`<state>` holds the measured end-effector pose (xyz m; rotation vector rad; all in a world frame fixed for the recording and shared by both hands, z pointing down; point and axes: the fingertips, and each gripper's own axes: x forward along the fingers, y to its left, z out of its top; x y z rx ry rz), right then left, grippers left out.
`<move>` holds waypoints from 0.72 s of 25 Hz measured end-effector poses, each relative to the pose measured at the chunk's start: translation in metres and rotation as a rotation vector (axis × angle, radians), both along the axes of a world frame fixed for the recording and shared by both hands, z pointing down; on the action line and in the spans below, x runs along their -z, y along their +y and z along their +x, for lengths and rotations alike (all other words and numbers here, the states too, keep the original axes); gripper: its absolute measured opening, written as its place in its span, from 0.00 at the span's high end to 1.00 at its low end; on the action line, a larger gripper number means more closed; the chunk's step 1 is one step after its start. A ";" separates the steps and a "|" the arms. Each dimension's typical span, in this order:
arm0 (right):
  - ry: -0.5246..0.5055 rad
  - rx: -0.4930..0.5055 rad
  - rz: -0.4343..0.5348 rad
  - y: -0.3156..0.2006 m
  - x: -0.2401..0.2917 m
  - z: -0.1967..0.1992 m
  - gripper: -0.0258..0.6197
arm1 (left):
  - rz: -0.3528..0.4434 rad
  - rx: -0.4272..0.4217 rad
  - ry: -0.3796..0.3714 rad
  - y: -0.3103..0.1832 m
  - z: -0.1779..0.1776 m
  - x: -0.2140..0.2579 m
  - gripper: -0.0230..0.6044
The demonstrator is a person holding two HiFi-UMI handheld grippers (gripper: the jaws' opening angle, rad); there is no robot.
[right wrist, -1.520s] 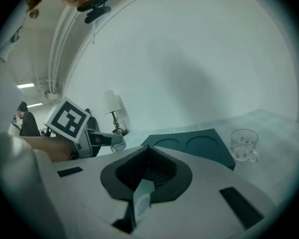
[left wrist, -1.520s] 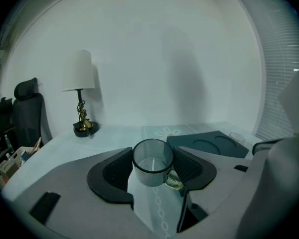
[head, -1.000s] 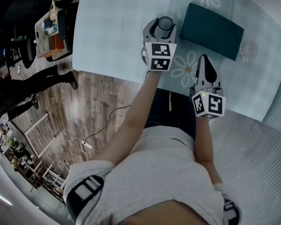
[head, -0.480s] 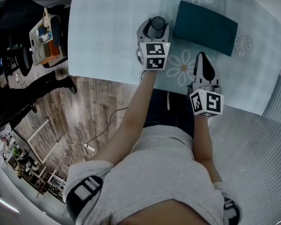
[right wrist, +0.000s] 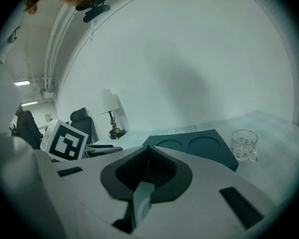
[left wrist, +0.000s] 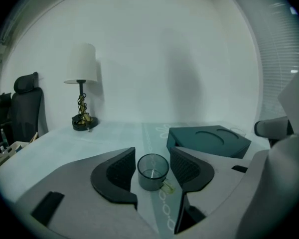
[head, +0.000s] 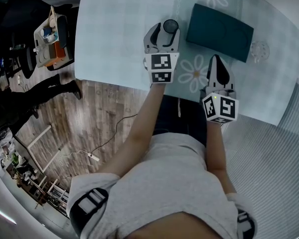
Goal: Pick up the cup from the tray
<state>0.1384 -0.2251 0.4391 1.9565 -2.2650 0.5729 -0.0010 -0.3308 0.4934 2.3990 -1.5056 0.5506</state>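
Fingers, left gripper (left wrist: 152, 154): spread, having just been closing a little. The cup stands between the pads with a thin gap showing on each side, so it is not pinched.
Cup (left wrist: 152, 172): dark and see-through, upright on the bench (head: 114, 34), with its handle toward the near right. It is off the tray and stands just left of it.
Runner (head: 197, 73): pale strip with a daisy print, lying across the bench from near to far. The cup stands at its left edge.
Tray (head: 219, 31): dark teal, lying flat on the runner to the right of the cup, with two round recesses in its top.
Fingers, right gripper (head: 217, 62): pressed together and holding nothing. They sit by the bench's near edge, pointing toward the tray's near side and apart from it.
Clear mug (head: 259, 49): upright, with a handle and a small printed pattern, on the bench just right of the tray.
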 end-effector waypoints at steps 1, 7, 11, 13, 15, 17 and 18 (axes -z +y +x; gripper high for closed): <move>0.004 0.000 0.003 -0.001 0.002 0.000 0.95 | 0.011 -0.001 0.016 0.003 0.001 0.008 0.64; 0.035 -0.037 0.036 -0.005 0.022 0.009 0.95 | 0.095 -0.046 0.083 0.021 0.020 0.059 0.95; 0.042 -0.067 0.051 -0.003 0.031 0.018 0.95 | 0.128 -0.096 0.111 0.034 0.038 0.084 0.95; 0.043 -0.083 0.059 -0.001 0.036 0.023 0.95 | 0.140 -0.120 0.110 0.040 0.047 0.093 0.95; 0.047 -0.097 0.069 0.000 0.041 0.027 0.95 | 0.150 -0.142 0.106 0.045 0.054 0.098 0.95; 0.052 -0.109 0.080 0.001 0.045 0.030 0.95 | 0.158 -0.160 0.098 0.050 0.061 0.102 0.95; 0.054 -0.115 0.085 0.002 0.047 0.031 0.95 | 0.161 -0.167 0.098 0.052 0.064 0.103 0.95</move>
